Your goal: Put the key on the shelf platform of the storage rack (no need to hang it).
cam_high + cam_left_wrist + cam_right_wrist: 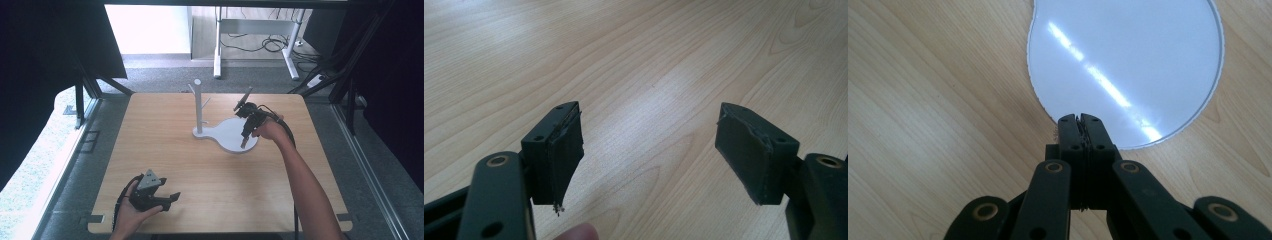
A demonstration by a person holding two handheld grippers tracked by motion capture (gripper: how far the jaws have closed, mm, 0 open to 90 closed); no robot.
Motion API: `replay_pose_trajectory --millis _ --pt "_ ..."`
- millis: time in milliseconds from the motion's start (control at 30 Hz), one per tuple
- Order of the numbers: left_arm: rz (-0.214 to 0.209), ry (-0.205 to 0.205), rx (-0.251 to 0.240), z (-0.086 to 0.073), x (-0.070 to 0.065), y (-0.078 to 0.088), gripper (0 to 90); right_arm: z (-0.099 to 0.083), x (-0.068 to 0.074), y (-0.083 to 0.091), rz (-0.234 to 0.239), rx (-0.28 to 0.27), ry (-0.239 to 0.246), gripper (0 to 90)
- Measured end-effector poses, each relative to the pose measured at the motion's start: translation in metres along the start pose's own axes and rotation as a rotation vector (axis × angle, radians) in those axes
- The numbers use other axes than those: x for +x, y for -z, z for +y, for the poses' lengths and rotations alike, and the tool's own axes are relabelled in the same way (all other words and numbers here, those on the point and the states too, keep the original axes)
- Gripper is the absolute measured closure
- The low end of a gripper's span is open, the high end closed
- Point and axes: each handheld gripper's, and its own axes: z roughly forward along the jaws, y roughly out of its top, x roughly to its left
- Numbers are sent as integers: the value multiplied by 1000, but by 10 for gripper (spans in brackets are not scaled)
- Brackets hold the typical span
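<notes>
Nearest the high view's lens, at about 7 o'clock on the table point(210, 195), the left gripper point(170, 200) rests in a hand on the pale wood-grain top, its jaws spread wide with nothing between them; in the left gripper view its pads point(561, 155) frame bare board. At roughly 1 o'clock the right gripper point(244, 145) points steeply down, jaws pressed together and empty, its tip over the near edge of the white stand base point(231, 134); the right gripper view shows those closed jaws at the rim of the glossy disc point(1128, 60), though contact cannot be judged. From the narrow end of that base, near the table's centre at 12 o'clock, a white post point(198, 105) with short pegs rises upright. Grey carpet point(165, 77) surrounds the table, black frame struts point(80, 95) stand at 9 o'clock, and white desk legs point(218, 50) with loose cables point(270, 44) lie beyond.
</notes>
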Motion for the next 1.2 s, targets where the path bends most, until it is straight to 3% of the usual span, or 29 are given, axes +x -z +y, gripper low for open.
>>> replay_pose_trajectory --millis 233,667,1200 --pt "0 0 3 0 0 -1 273 7 -3 -2 20 -26 -10 897" --pt "-5 -5 7 0 0 -2 273 18 -11 -7 18 -9 -21 898" --pt "-5 -1 1 -1 2 -1 273 39 -14 -34 13 5 -26 897"
